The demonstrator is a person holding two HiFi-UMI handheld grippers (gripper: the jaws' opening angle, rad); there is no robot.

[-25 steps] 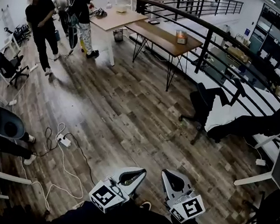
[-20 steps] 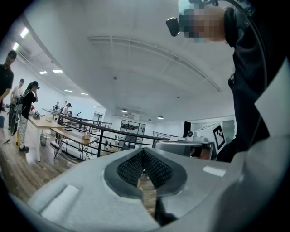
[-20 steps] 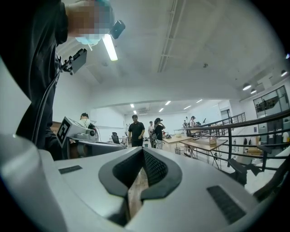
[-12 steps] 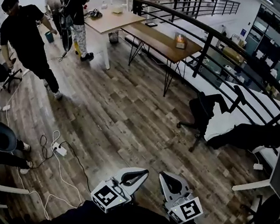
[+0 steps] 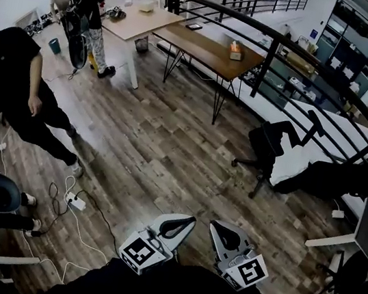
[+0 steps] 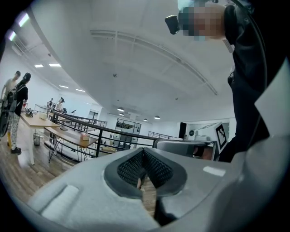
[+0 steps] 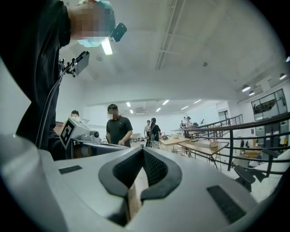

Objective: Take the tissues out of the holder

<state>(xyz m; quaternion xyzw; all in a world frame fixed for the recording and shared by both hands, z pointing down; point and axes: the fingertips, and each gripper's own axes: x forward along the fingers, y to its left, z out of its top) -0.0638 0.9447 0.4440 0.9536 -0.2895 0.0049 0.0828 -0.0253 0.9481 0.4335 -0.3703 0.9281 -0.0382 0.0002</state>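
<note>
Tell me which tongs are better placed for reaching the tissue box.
Right, but only marginally. The left tongs and right tongs are both shut, empty and side by side, far from the tissue box, which sits slightly toward the right tongs' side.

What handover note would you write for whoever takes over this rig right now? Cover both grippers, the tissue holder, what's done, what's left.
Left gripper: jaws together, empty.
Right gripper: jaws together, empty.
Tissue holder: apparently the small box on the brown table by the railing, far from both grippers, untouched.
Done: nothing yet.
Left: reach the table, empty the holder.
</note>
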